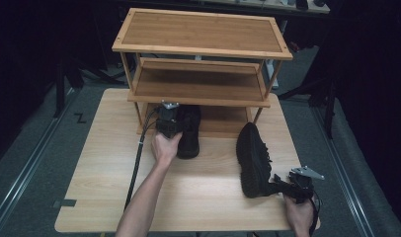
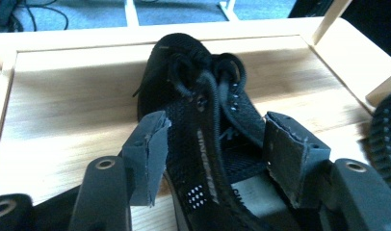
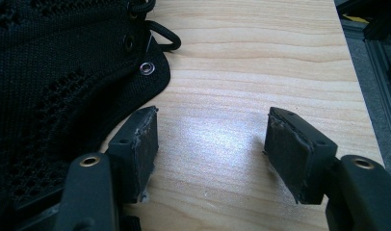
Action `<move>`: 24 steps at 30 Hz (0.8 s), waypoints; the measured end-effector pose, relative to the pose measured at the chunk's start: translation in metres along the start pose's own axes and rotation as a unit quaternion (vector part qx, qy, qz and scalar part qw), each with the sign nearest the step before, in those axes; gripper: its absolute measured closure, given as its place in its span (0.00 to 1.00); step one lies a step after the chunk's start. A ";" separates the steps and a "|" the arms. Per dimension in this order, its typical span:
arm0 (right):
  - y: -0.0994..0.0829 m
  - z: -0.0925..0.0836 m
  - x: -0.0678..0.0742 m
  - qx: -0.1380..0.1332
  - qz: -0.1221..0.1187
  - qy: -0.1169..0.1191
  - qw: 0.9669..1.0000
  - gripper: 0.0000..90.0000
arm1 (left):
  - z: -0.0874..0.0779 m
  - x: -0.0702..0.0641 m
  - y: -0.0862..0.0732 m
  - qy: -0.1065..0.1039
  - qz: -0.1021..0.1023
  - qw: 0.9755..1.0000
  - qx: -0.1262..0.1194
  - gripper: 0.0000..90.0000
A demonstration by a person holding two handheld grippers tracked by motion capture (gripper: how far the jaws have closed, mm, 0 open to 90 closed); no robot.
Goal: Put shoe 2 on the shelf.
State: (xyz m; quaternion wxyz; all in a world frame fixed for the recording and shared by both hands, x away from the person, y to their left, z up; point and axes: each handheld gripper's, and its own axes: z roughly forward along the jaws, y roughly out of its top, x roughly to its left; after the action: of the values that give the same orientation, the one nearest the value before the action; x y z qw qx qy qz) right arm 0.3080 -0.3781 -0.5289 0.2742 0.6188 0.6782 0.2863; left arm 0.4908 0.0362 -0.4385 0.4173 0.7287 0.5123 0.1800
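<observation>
Hiding behind the left gripper (image 1: pixel 170 120), the shoe (image 1: pixel 189 133) shows partly.

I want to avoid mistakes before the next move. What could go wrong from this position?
1. The left gripper has its jaws open around the shoe's soft mesh collar; closing may pinch only fabric or laces, so it could slip.
2. The second shoe lies on its side near the table's right edge; the open right gripper beside it might nudge it off.
</observation>
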 end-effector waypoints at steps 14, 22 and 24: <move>0.000 0.000 0.000 0.000 0.000 0.000 1.000 0.41 | -0.038 -0.006 -0.009 -0.041 0.023 0.999 -0.015 0.37; 0.000 0.000 0.000 0.000 0.000 0.000 1.000 0.41 | -0.059 -0.013 -0.032 -0.055 0.045 0.997 -0.023 0.36; 0.000 0.000 0.000 0.000 0.000 0.000 1.000 0.41 | -0.063 -0.016 -0.036 -0.059 0.051 0.997 -0.024 0.35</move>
State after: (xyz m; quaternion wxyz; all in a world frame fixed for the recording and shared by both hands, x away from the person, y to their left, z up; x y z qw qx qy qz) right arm 0.3082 -0.3779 -0.5289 0.2743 0.6185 0.6784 0.2864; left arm 0.4188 0.0530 -0.4275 0.4544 0.7528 0.4446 0.1705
